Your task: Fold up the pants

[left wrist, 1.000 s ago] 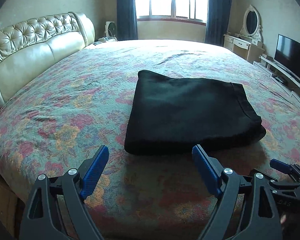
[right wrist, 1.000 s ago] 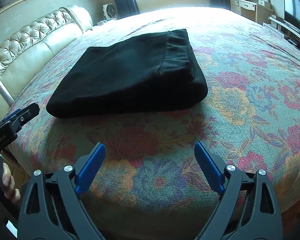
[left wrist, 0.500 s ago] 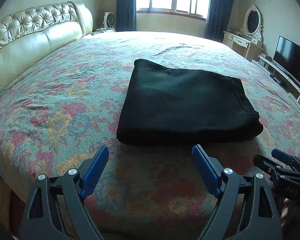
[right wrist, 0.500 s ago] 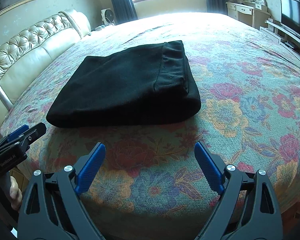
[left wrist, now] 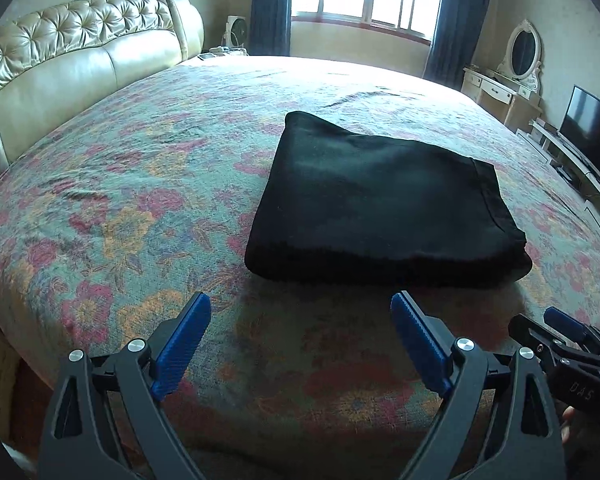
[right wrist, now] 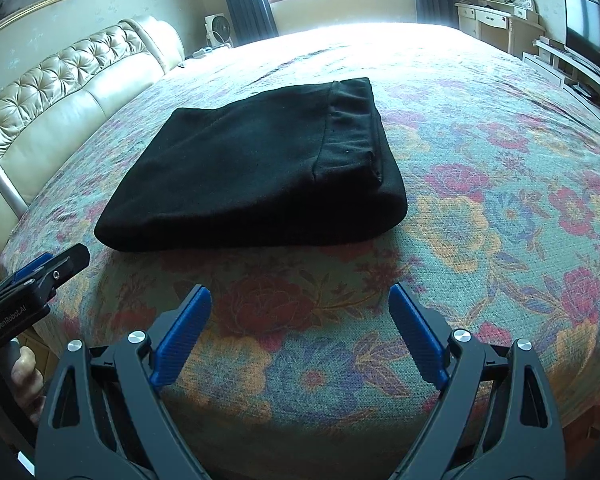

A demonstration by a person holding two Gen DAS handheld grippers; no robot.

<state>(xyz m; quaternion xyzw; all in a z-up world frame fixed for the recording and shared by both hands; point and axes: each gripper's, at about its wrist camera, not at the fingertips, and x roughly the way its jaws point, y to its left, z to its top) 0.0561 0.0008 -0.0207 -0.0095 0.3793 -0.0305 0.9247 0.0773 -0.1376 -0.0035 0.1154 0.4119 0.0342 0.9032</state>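
Left gripper: jaws wide apart, just opened a little further, nothing between them; it hovers over the bed's near edge.
Right gripper: jaws wide apart, empty, beside the left one over the same edge.
Pants: black, folded into a flat rectangle, lying on the floral bedspread just beyond both grippers.
Headboard: cream, tufted, along the left edge.

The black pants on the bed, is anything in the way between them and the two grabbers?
Nothing visible. Only bare flowery bedspread lies between the black pants and the open right gripper or the open left gripper.
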